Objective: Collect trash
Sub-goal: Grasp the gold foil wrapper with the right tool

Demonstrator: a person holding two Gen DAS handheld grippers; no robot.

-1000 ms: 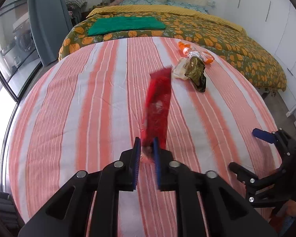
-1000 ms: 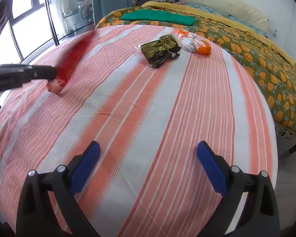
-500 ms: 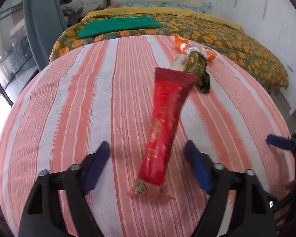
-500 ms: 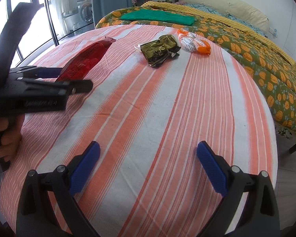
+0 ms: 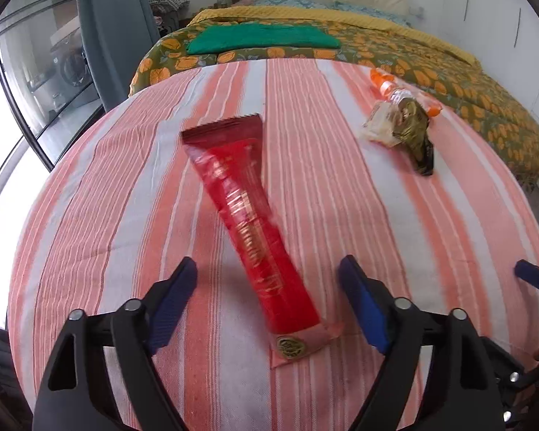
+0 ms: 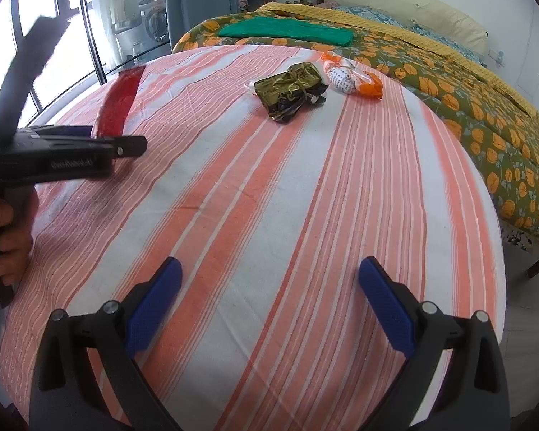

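Moved: long red foil wrapper (image 5: 249, 222), released, now lies between left gripper (image 5: 267, 292)'s wide-open fingers.
Right gripper (image 6: 269, 301): wide open, empty.

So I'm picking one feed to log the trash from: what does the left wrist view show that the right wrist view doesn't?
Only the left wrist view shows the whole red wrapper lying flat between the open left gripper fingers, down to its gold seal.

Only the right wrist view shows the open right gripper over bare cloth and the hand holding the left tool.

Both show the striped tablecloth, the gold-green wrapper, the orange packet and the bed.
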